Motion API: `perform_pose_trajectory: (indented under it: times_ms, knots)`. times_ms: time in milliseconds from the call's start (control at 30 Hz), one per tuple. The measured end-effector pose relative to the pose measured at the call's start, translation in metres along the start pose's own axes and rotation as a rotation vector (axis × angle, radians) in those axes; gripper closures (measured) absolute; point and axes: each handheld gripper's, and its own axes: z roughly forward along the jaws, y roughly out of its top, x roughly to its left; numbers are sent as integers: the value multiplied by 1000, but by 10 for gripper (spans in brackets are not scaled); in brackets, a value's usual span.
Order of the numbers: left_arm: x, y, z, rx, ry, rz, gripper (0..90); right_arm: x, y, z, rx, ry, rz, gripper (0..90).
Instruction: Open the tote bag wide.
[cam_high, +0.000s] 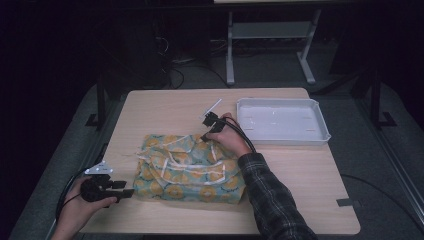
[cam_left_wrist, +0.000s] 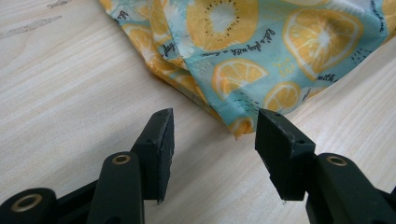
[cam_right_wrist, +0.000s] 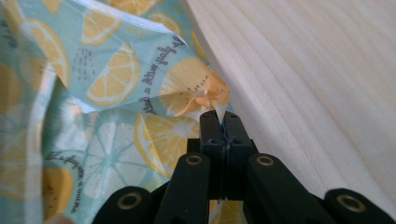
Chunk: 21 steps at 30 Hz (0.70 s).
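A citrus-print teal cloth (cam_high: 187, 167) lies folded and rumpled, white trim up, near the table's front-middle.

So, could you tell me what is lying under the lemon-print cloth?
The cloth lies folded in layers on the wooden table, and bare tabletop shows all around it. Whatever may sit between or beneath its folds is covered. The right gripper pinches one corner.
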Motion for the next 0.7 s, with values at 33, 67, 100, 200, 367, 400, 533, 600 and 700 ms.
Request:
perform_pose_trajectory:
  times_ms: [33,67,100,200,367,400,533,600,700]
  knots:
    - [0,1,0,-1,-2,1,470,-1,-2,3,6,2,2,882]
    - [0,1,0,-1,-2,1,470,-1,-2,3,6,2,2,882]
    - [-1,1,0,-2,-7,-3,470,0,-3,2,1,13,4,860]
    - [0,2,-1,-7,-15,-12,471,2,-3,-6,-13,22,-2,755]
    - [-1,6,-5,-25,-20,-19,475,8,0,-28,-81,-10,-38,614]
    - [0,7,-7,-24,-17,-13,475,10,1,-36,-97,-10,-37,588]
    - [-2,14,-12,-34,-19,2,485,16,-3,-60,-117,-19,-35,556]
    - [-3,19,-12,-35,-21,12,485,17,-7,-69,-119,-29,-64,551]
    - [-6,28,-14,-43,-27,28,487,21,-15,-82,-128,-23,-72,557]
